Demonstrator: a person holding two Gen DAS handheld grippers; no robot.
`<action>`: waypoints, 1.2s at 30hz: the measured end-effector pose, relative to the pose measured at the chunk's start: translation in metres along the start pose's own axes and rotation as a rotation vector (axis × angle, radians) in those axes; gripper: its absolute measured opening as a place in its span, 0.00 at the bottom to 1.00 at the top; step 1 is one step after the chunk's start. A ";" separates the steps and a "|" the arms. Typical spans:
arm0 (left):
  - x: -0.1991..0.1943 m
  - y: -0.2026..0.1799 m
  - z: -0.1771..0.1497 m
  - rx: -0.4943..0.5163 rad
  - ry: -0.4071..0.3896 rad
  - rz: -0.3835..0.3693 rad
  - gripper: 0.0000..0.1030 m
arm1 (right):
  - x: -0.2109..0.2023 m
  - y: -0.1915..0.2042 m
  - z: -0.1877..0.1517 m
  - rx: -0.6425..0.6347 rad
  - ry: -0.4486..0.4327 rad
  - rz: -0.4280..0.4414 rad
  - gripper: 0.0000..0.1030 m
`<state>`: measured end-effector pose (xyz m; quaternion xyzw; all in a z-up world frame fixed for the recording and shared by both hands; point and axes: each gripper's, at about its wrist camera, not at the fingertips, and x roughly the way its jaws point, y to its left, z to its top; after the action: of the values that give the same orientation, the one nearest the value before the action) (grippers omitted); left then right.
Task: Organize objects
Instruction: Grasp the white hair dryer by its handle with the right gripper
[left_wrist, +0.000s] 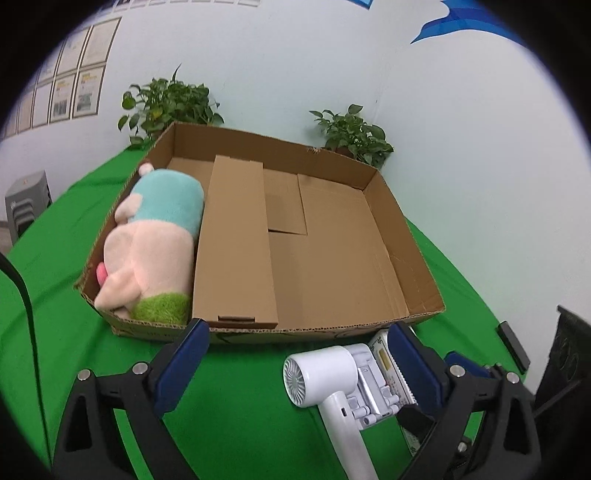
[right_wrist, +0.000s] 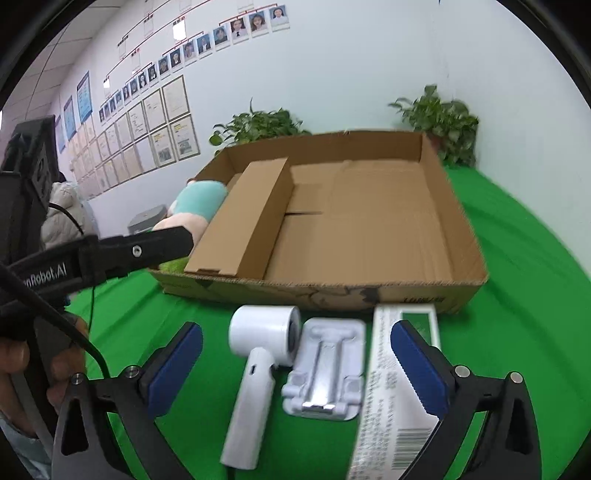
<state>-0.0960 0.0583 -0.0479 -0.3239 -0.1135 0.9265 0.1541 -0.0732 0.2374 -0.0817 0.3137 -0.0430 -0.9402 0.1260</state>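
Right wrist view shows the right gripper (right_wrist: 295, 354) spread wide above the green tablecloth (right_wrist: 517, 314), gripping nothing. Between its blue pads lie three things side by side: a white hair dryer (right_wrist: 258, 354) with its handle toward the camera, a white folding stand (right_wrist: 325, 373) just right of it, and a long white printed box (right_wrist: 395, 391) whose far end passes just beside the right pad (right_wrist: 417, 369). Left wrist view has the left gripper (left_wrist: 295, 354) equally wide apart and empty, with the same hair dryer (left_wrist: 325, 376) and folding stand (left_wrist: 373, 391) lying near its right finger (left_wrist: 413, 369). Beyond these sits a shallow cardboard box (left_wrist: 413, 258) on the cloth. A cardboard divider (left_wrist: 236, 240) splits off its left part, where a pink, teal and green plush toy (left_wrist: 155, 243) lies lengthwise. Farther back, two potted plants (left_wrist: 166, 103) stand against the pale wall (left_wrist: 295, 55). Framed papers and portrait photos (right_wrist: 155, 122) hang on the left wall.
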 end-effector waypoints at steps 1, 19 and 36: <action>0.001 0.002 -0.001 -0.014 0.011 -0.008 0.95 | 0.001 0.000 -0.002 0.004 0.008 0.029 0.99; 0.062 0.010 -0.038 -0.139 0.327 -0.315 0.93 | 0.036 0.043 -0.052 -0.137 0.185 0.101 0.81; 0.086 0.006 -0.071 -0.209 0.494 -0.427 0.86 | 0.077 0.068 -0.060 -0.176 0.292 0.019 0.32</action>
<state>-0.1164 0.0919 -0.1523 -0.5214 -0.2325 0.7504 0.3332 -0.0825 0.1511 -0.1630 0.4341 0.0556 -0.8836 0.1666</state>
